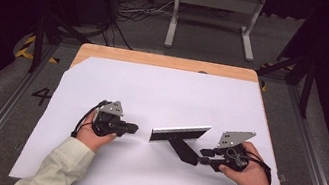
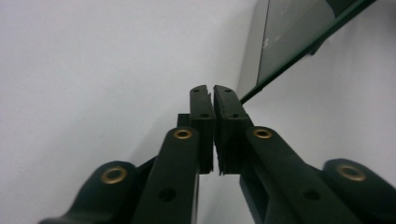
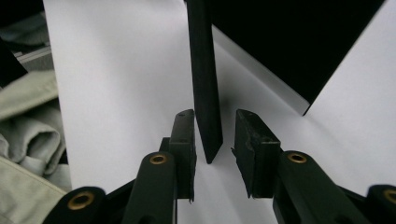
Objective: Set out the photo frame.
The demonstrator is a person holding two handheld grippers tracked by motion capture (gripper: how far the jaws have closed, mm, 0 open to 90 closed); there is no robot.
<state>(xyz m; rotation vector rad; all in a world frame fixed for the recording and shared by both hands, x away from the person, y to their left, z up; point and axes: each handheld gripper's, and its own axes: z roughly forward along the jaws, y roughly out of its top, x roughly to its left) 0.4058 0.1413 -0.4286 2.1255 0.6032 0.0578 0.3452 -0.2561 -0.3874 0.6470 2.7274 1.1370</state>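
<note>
The high view looks forward and down from above the person's side, taking in the whole white-covered tabletop [image 1: 162, 92] from well back. Each gripper view rides low and close over the white sheet, looking along its own black jaws. All three views share the black stand [image 1: 180, 138] [image 2: 299, 42] [image 3: 205, 84] at mid-tabletop, seen from opposite sides.

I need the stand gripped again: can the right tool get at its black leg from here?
Probably yes. The right tool is open with the leg already between its jaws, a gap on each side, nothing blocking. Closing should catch it.
</note>
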